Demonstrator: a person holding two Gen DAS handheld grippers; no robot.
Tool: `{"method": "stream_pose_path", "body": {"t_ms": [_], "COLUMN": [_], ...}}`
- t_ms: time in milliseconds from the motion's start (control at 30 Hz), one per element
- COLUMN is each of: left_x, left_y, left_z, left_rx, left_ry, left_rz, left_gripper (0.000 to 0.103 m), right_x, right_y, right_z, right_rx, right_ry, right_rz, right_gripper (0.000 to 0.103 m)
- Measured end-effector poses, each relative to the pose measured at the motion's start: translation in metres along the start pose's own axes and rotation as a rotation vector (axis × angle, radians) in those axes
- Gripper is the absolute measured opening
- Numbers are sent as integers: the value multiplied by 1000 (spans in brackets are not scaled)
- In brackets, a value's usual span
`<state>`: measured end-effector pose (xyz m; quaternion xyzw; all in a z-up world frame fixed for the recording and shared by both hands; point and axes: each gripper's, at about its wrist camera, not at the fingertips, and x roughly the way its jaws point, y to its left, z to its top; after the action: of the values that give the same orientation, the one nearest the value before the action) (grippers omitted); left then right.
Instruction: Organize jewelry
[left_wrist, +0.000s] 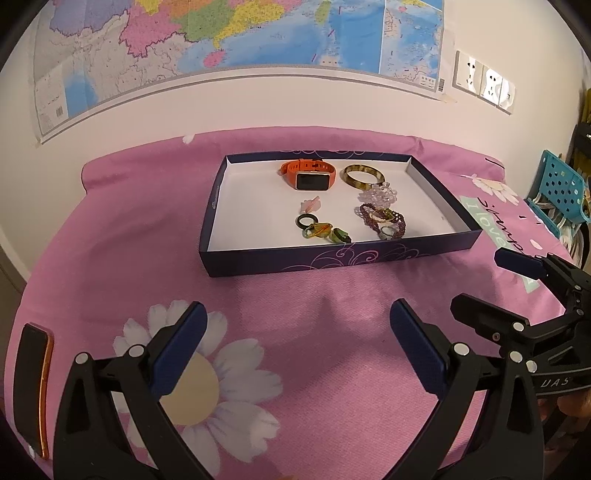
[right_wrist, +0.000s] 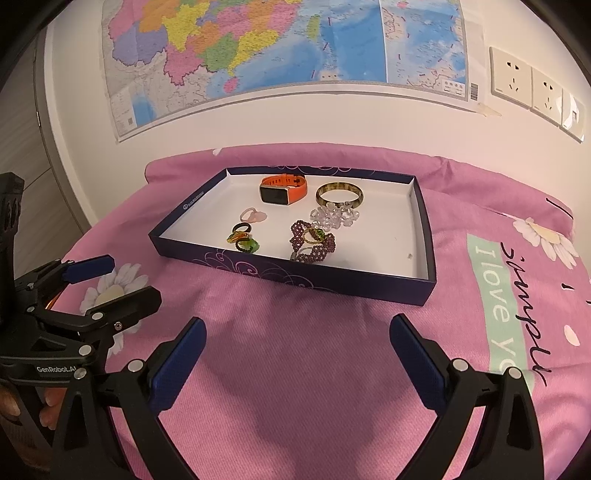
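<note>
A shallow dark-blue box (left_wrist: 218, 192) (right_wrist: 173, 221) with a white floor sits on the pink cloth. Inside lie an orange smartwatch (left_wrist: 309, 175) (right_wrist: 280, 189), a tortoiseshell bangle (left_wrist: 362, 176) (right_wrist: 340, 195), a clear bead bracelet (left_wrist: 378, 195) (right_wrist: 334, 217), a purple bead bracelet (left_wrist: 384, 219) (right_wrist: 314, 242), a small pink piece (left_wrist: 312, 204) (right_wrist: 253, 216) and green and amber rings (left_wrist: 321, 230) (right_wrist: 243, 238). My left gripper (left_wrist: 295, 325) hangs open over the cloth in front of the box, holding nothing. My right gripper (right_wrist: 297, 341) is open and empty too, beside the left one.
A dark phone with an orange edge (left_wrist: 33, 384) lies at the cloth's near left. A map covers the wall behind, with wall sockets (right_wrist: 535, 88) to its right. A teal perforated basket (left_wrist: 557, 192) stands off the far right edge. A hand (right_wrist: 48, 406) grips the left tool.
</note>
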<state>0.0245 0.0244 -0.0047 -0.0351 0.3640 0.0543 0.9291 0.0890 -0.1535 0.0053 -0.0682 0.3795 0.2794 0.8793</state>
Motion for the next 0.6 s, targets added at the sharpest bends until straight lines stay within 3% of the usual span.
{"method": "stream_pose_path", "body": {"t_ms": [600], "left_x": [-3], "left_y": [-2], "left_z": [-1], "left_rx": [15], "left_ry": [-22], "left_rz": [7], "left_gripper": [97], "right_x": [0], "right_y": [-2], "right_z": [0], "right_rx": [7], "right_ry": [3], "right_rz": [1], "right_gripper": [96]}}
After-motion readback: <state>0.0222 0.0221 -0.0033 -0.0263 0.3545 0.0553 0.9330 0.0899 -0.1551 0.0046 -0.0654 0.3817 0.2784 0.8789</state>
